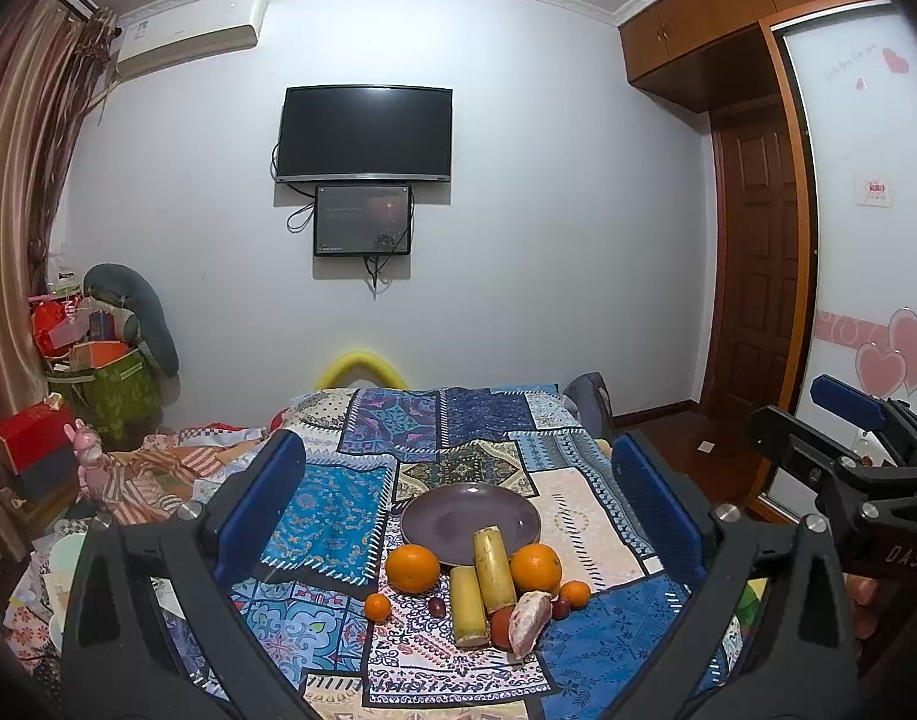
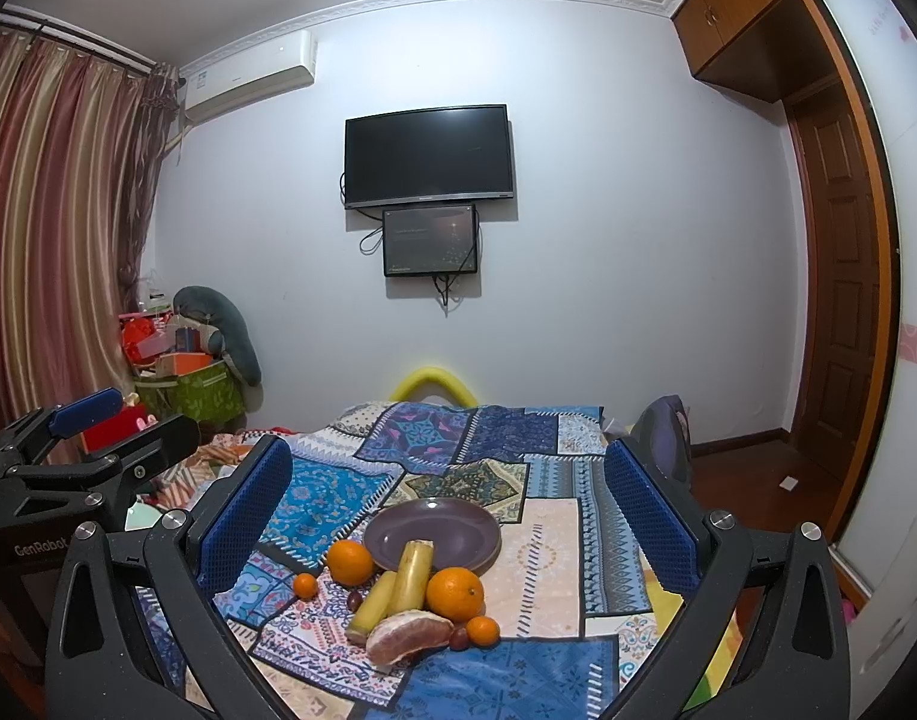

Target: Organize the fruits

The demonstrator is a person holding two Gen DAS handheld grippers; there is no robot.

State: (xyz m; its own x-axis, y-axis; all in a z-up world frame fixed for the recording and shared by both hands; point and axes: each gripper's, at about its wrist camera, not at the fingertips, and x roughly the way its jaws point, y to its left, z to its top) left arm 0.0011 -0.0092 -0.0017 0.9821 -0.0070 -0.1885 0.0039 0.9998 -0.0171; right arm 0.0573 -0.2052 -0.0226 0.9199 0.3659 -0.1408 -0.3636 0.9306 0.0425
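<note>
An empty purple plate lies on a patchwork cloth. In front of it lie two large oranges, two yellow sugarcane pieces, two small tangerines, dark dates and a peeled pomelo segment. My left gripper is open and empty, held back from the fruit. My right gripper is open and empty too, and shows at the right of the left wrist view.
The patchwork cloth covers a table beside a bed with striped bedding. Boxes and a green bag stand in the left corner. A TV hangs on the far wall. A wooden door and wardrobe stand to the right.
</note>
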